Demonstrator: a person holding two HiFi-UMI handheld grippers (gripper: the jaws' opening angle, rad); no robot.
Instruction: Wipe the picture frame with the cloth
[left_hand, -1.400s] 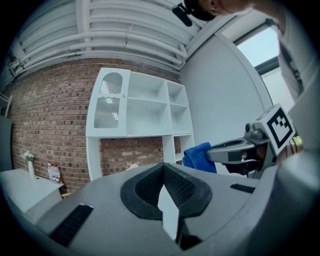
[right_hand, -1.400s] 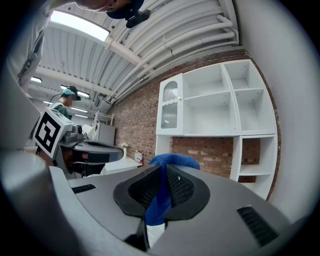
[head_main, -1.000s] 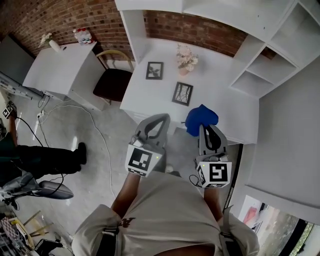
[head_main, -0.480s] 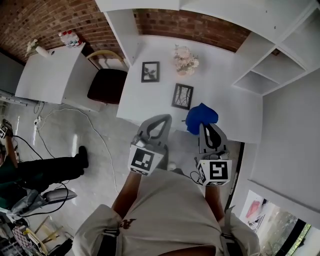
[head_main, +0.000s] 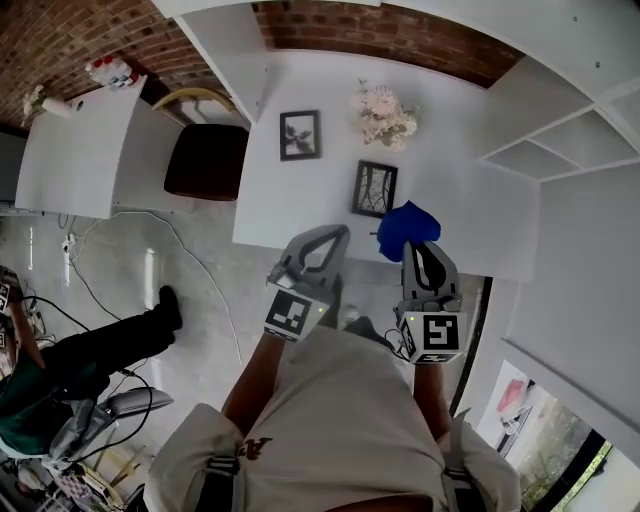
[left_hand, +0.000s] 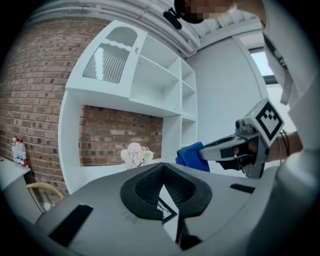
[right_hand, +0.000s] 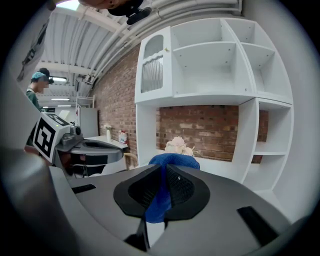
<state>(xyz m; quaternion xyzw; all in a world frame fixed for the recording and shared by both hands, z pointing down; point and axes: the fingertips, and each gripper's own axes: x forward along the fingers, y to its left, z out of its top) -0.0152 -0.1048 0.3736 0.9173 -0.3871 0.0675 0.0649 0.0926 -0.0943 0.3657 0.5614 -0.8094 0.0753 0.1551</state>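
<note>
While both tools hung at the near edge of the white desk, no wiping contact had been made. The right gripper was clamped on the blue cloth, with most of the fabric bunched ahead of its tips. In my judgement it was held that way so that a padded wad, not the jaws, would meet the glass. The left gripper had its jaws pressed together on nothing. It was judged to be held beside its partner so as to steady the frame if required.

The picture frame nearest the cloth stood on the desk just beyond it, apart from both tools. A second frame stood further back and to the left, and a pot of flowers stood behind the first frame.

The head view alone gave this layout and the gap between cloth and frame. It did not show the grip itself. The right gripper view did, with cloth running down between the pads and hanging below them. The left gripper view confirmed the closed, empty jaws, with a sliver of dark frame visible through the notch.
</note>
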